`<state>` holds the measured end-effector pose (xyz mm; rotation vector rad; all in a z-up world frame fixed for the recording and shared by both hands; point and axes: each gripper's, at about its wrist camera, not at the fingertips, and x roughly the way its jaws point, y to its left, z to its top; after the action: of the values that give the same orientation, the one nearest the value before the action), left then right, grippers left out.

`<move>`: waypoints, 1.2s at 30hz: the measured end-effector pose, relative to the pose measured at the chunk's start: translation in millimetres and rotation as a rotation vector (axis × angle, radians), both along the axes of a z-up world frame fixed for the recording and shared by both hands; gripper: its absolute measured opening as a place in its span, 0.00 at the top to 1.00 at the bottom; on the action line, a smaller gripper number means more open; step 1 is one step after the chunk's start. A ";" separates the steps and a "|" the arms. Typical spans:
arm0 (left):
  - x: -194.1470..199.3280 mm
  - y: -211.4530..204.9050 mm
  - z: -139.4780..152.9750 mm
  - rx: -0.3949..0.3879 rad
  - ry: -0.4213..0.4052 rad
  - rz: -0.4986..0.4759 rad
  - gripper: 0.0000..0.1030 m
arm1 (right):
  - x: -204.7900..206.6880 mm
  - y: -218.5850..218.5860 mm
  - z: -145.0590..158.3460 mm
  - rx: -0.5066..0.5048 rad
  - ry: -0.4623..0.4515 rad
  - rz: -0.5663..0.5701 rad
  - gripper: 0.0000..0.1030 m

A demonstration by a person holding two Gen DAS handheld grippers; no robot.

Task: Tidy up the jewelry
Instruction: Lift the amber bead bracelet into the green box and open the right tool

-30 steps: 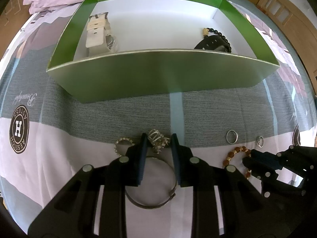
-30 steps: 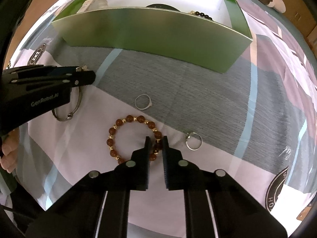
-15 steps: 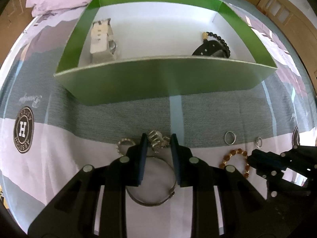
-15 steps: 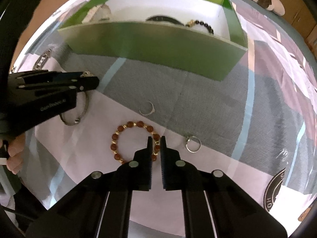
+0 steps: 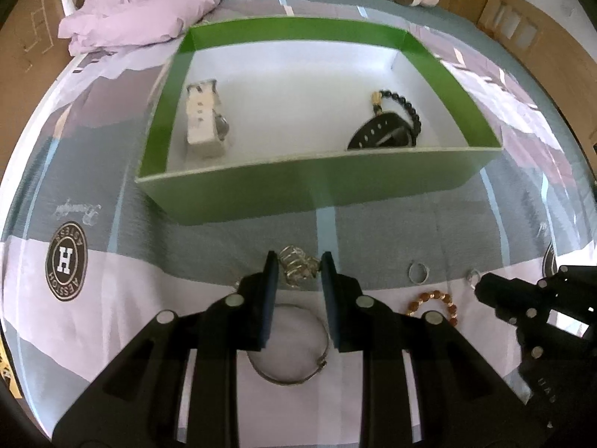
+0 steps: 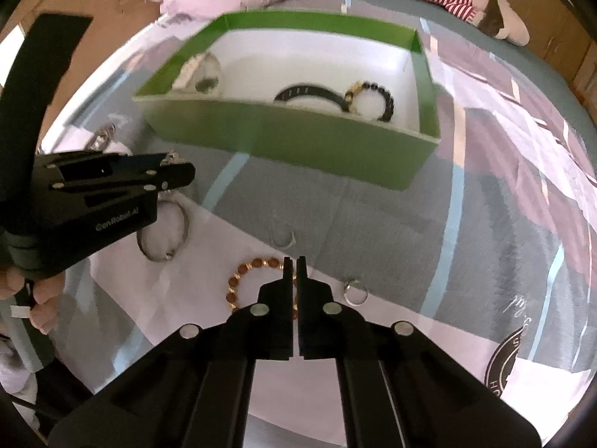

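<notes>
The green box [image 5: 321,190] in the upper middle of the frame already holds a white watch [image 5: 204,123], a black band [image 5: 380,136] and a black bead bracelet [image 5: 405,106]; by that count the task looks under halfway done. Left on the bed sheet [image 5: 112,298] are a silver chain cluster [image 5: 298,267], a silver bangle [image 5: 294,369], an amber bead bracelet [image 6: 242,280] and two rings [image 6: 285,240] [image 6: 354,293]. The chain cluster sits between the fingers of the left hand-held gripper [image 5: 296,268], jaws apart around it; whether they touch it cannot be told. The right hand-held gripper [image 6: 294,267] has its jaws nearly together over the bracelet's right side, seemingly pinching the beads.
</notes>
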<state>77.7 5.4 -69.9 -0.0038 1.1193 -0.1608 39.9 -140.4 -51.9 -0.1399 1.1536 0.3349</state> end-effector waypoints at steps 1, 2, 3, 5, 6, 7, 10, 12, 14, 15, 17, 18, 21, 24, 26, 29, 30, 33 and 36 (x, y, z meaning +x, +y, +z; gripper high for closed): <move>-0.6 0.9 1.3 -0.004 -0.002 0.002 0.78 | 0.4 -1.5 2.0 0.005 -0.005 -0.004 0.99; -2.2 2.0 2.7 -0.007 -0.004 0.004 0.78 | 1.0 -3.7 3.9 0.010 -0.008 -0.009 0.99; -2.5 3.0 3.7 -0.009 -0.004 0.006 0.78 | 2.0 -5.9 4.7 0.015 -0.008 -0.014 0.99; -1.3 3.6 4.0 -0.010 -0.002 0.007 0.78 | 2.9 -6.9 2.5 0.014 0.005 -0.017 0.99; -1.4 3.9 3.5 -0.011 0.001 0.007 0.78 | 3.6 -6.5 -2.6 0.010 0.025 -0.007 0.99; -0.5 2.7 2.8 -0.011 0.003 0.007 0.78 | 4.3 -5.2 -6.6 0.006 0.038 -0.006 0.98; 0.4 1.8 0.5 -0.012 0.010 0.003 0.78 | 6.9 -1.6 -27.4 0.006 0.116 -0.011 0.73; 1.5 2.8 -0.5 -0.019 0.015 0.004 0.78 | 8.2 -0.4 -38.9 0.015 0.159 -0.018 0.69; 2.6 4.0 -1.4 -0.021 0.017 0.005 0.78 | 9.1 1.4 -47.2 -0.011 0.173 -0.024 0.69; 2.6 4.7 -1.3 -0.022 0.016 0.005 0.78 | 8.8 2.7 -50.0 -0.024 0.171 -0.022 0.70; 2.9 5.7 -1.0 -0.027 0.017 0.007 0.78 | 8.0 5.7 -50.8 -0.049 0.152 -0.019 0.92; 2.8 6.1 -0.6 -0.029 0.016 0.008 0.78 | 6.8 7.3 -49.2 -0.055 0.144 -0.008 0.93; 2.5 7.0 1.0 -0.031 0.014 0.010 0.78 | 3.8 10.8 -42.7 -0.024 0.131 0.011 0.93; 1.8 8.9 5.3 -0.040 0.010 0.014 0.78 | 1.8 8.5 -31.8 -0.002 0.099 0.020 0.93; 1.2 11.3 11.4 -0.047 -0.004 0.018 0.78 | 0.2 5.1 -20.6 0.023 0.069 0.018 0.93; 0.2 15.2 21.3 -0.058 -0.025 0.027 0.78 | -2.9 -2.6 1.9 0.063 0.008 0.015 0.93; 0.1 17.4 25.2 -0.064 -0.032 0.031 0.78 | -3.5 -5.3 7.4 0.069 -0.007 0.009 0.93; 1.3 21.7 35.5 -0.078 -0.048 0.043 0.78 | -2.1 -18.4 26.9 0.108 -0.057 -0.019 0.93; 3.7 24.6 46.1 -0.086 -0.071 0.051 0.78 | 3.2 -29.8 46.2 0.163 -0.120 -0.067 0.93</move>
<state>81.4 30.0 -23.8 -0.1028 1.0399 -0.1622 43.1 -170.3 -5.8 0.0215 1.0058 0.3552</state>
